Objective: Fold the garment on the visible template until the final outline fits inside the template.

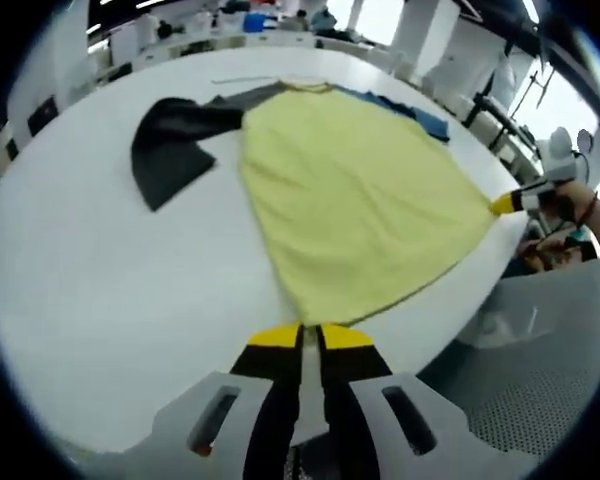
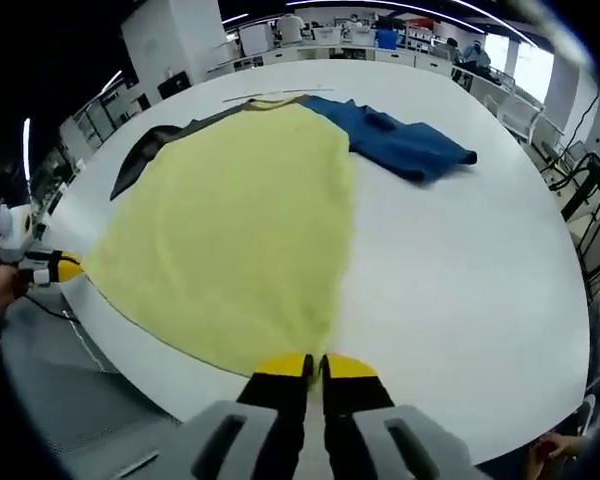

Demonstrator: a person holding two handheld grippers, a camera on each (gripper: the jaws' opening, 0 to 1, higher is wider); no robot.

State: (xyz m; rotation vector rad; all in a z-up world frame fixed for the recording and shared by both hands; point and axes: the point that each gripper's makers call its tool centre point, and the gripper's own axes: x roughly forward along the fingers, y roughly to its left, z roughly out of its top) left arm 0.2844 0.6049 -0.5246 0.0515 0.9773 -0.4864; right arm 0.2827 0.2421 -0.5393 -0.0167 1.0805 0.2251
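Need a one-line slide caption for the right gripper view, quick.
Right gripper shut on the yellow garment's hem corner, left gripper pinching the opposite corner, blue sleeve spread on the white table.

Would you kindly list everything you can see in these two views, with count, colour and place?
Garment: one, yellow body with dark grey sleeve, spread flat across the table, hem corners pulled toward the near edge.
Blue cloth: one, blue, crumpled on the table beyond the yellow garment.
Table: one, white, under both cloths.
Desks and equipment: several, pale, in the room behind; too small to detail.
Left gripper: one, yellow-tipped black jaws, closed on one hem corner at the near edge.
Right gripper: one, same colours, closed on the other hem corner.
Hand: one, behind the right gripper.
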